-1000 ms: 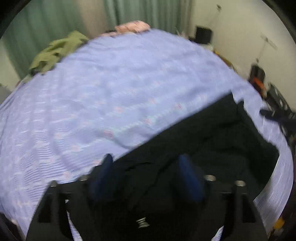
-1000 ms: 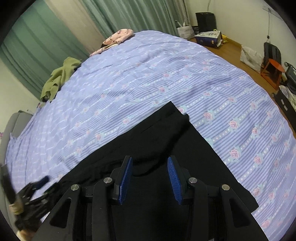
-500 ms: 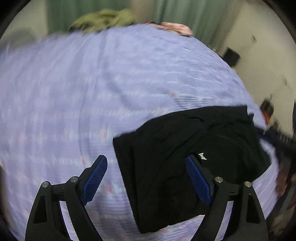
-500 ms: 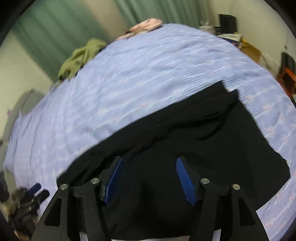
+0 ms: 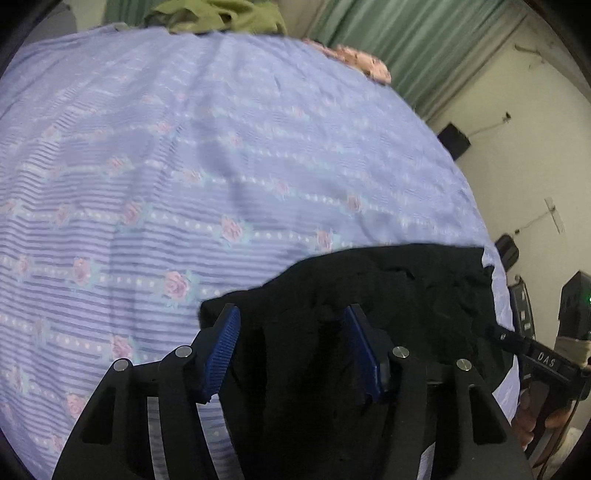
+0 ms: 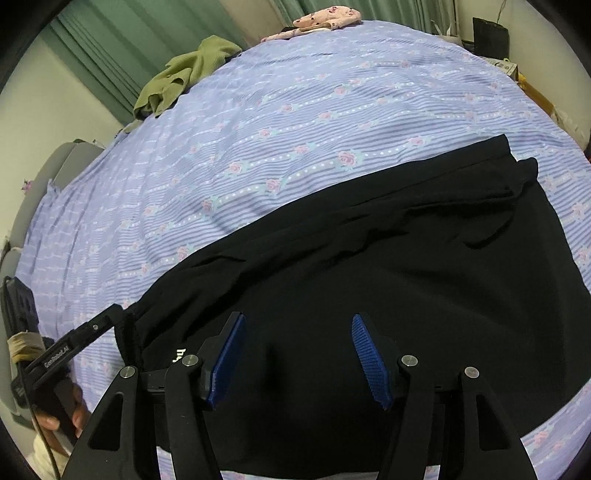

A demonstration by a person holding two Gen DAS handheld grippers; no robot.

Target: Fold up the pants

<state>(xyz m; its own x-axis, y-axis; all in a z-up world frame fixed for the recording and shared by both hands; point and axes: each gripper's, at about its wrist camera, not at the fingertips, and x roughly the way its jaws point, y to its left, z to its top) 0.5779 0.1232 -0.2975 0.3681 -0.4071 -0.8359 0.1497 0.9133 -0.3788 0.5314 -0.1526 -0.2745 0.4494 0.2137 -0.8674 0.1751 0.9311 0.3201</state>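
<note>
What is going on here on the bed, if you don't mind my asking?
A person is folding a pair of black fabric pants spread on a lavender bedsheet with a rose print, using a handheld two-finger gripper in each hand. The left gripper hangs over one end of the pants, its jaws apart and just narrowed, with cloth between them but not pinched. The right gripper hovers open over the middle. An olive green garment and a pink patterned one lie at the far edge.

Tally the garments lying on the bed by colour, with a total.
Black pants: 1
Green garment: 1
Pink patterned garment: 1
Total: 3, all on the lilac floral bedspread
</note>
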